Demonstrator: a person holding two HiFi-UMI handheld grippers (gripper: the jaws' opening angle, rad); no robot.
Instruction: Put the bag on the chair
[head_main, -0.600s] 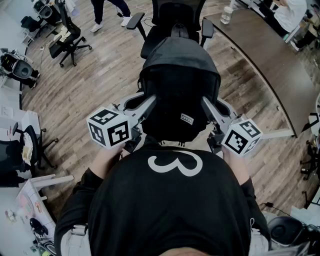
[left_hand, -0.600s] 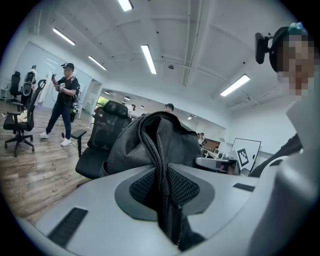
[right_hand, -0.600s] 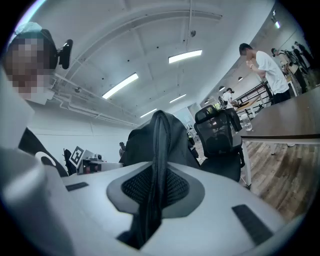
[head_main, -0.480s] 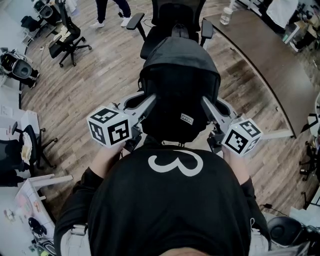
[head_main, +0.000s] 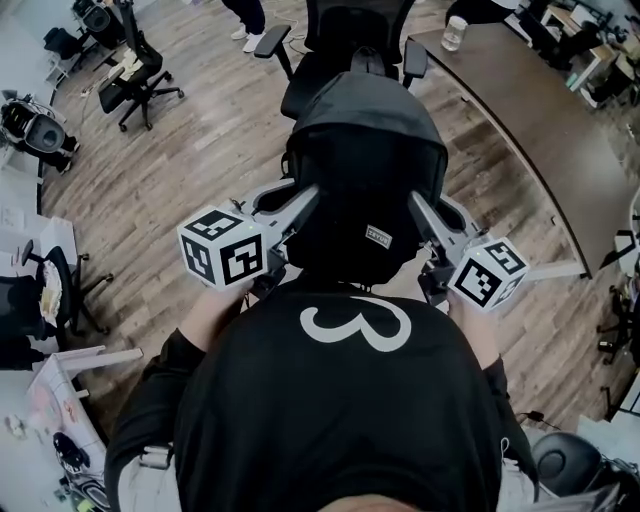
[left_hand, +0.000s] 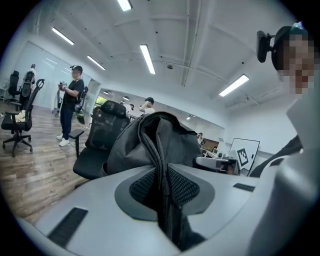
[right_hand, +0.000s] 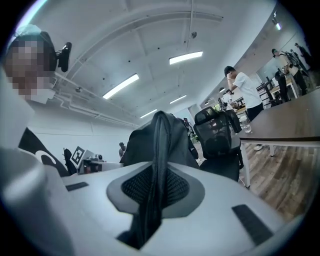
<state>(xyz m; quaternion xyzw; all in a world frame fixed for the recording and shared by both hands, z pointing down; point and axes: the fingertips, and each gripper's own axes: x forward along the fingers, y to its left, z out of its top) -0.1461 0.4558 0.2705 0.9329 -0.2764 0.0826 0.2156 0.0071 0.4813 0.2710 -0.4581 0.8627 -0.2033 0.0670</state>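
Backpack (head_main: 365, 170) has edged slightly fwd since a moment ago & hangs in the air just short of the office chair (head_main: 350, 25), w/ your left claw (left_hand: 162, 187) & right claw (right_hand: 154, 187) each pinched on its fabric, one per side.

One dark backpack (head_main: 365, 170). Two grippers, the left gripper (head_main: 303, 203) and the right gripper (head_main: 420, 207), carry two marker cubes: a left marker cube (head_main: 222, 250) and a right marker cube (head_main: 488, 273). Three black office chairs are sure in the head view: the chair straight ahead (head_main: 345, 30), a chair at upper left (head_main: 140, 78) and a chair at the left edge (head_main: 60, 288) (further dark shapes in the far corner are too small to count). One curved brown table (head_main: 540, 120) bears one clear lidded container (head_main: 457, 32). The left gripper view shows two bystanders: a capped bystander (left_hand: 70, 102) and a farther bystander (left_hand: 148, 104).
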